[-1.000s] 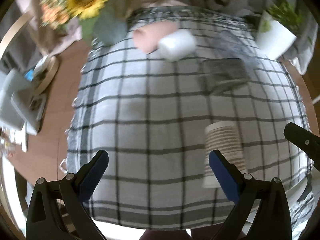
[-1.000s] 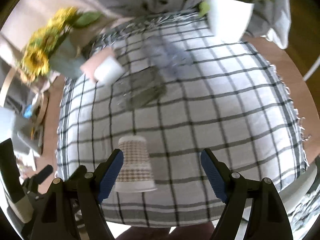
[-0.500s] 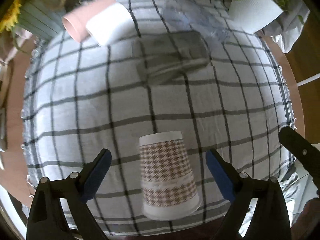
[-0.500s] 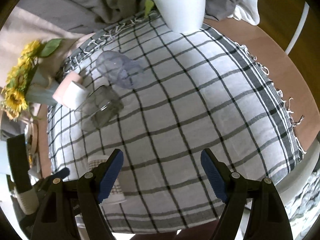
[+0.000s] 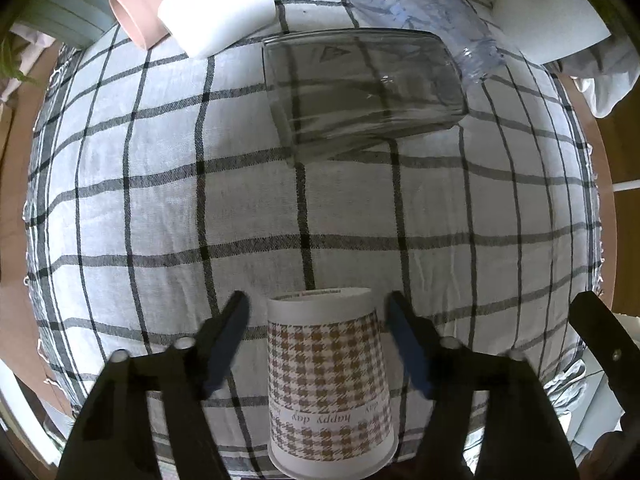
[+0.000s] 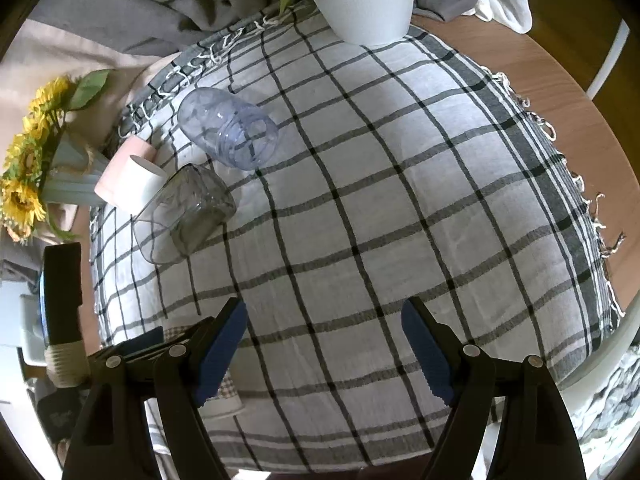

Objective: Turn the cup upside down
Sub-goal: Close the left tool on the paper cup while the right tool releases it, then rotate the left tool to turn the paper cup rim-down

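Note:
A paper cup [image 5: 329,384] with a brown houndstooth print stands upside down, rim on the checked cloth [image 5: 160,208], near the table's front edge. My left gripper [image 5: 318,344] is open, one finger on each side of the cup with a gap to it. In the right wrist view the cup [image 6: 224,398] is mostly hidden behind the right gripper's left finger. My right gripper [image 6: 324,354] is open and empty above the cloth [image 6: 400,208], to the right of the cup.
A smoky clear cup [image 5: 360,92], a clear bluish cup [image 5: 420,12] and a pink-and-white cup [image 5: 200,4] lie on their sides at the back. A white plant pot [image 5: 548,8] stands back right, a sunflower vase [image 6: 44,172] back left.
My left gripper swung toward the paper cup and lowered, so the cup now sits between its fingers. My right gripper moved right and away from the cup.

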### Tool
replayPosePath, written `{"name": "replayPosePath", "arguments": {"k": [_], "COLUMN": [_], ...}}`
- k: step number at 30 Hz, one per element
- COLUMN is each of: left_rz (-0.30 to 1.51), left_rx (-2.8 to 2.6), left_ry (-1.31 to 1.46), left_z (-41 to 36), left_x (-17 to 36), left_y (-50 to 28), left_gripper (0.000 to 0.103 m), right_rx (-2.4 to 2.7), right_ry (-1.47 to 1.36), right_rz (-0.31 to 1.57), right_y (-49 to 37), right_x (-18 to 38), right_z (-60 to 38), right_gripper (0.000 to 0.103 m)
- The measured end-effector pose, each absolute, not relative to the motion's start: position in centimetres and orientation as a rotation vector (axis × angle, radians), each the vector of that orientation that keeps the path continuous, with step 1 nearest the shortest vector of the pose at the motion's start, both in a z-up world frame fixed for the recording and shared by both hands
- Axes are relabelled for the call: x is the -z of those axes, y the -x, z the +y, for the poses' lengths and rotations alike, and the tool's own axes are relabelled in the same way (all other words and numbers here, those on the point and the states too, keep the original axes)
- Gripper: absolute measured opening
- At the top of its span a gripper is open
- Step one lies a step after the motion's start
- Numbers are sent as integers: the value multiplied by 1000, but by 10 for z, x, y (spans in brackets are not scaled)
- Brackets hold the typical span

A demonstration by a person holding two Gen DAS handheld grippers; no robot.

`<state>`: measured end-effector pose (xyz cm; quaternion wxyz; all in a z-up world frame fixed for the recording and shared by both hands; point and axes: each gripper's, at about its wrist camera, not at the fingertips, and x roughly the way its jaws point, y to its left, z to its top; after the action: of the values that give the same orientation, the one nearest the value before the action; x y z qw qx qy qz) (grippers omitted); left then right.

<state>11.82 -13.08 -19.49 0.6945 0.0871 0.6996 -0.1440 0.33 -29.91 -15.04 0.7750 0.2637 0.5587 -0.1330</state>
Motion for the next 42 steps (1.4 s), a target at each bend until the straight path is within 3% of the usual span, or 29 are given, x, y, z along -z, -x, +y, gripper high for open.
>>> {"name": "replayPosePath", "arguments": {"k": [4,21,35,42], "left_rz": [1575,1286,825,760], "left_rx": [324,306,294,287], "left_ry": [-187,-115,-84,-108], "left_z": [-131,-125,-123,-130], "left_x": [203,137,127,144], "left_y": [-123,-113,-75,-69], "left_gripper": [54,54,54,54], "right_rx": [284,231,279,303], "right_ry": [-558,-524,-358,-271], "right_rz": [1216,1150,1140,1136], "right_y": [-5,-9,-2,5], "right_x": [152,127,114,110], "right_z": [-299,-303,-312,-306], "right_gripper": [80,80,80,80]}}
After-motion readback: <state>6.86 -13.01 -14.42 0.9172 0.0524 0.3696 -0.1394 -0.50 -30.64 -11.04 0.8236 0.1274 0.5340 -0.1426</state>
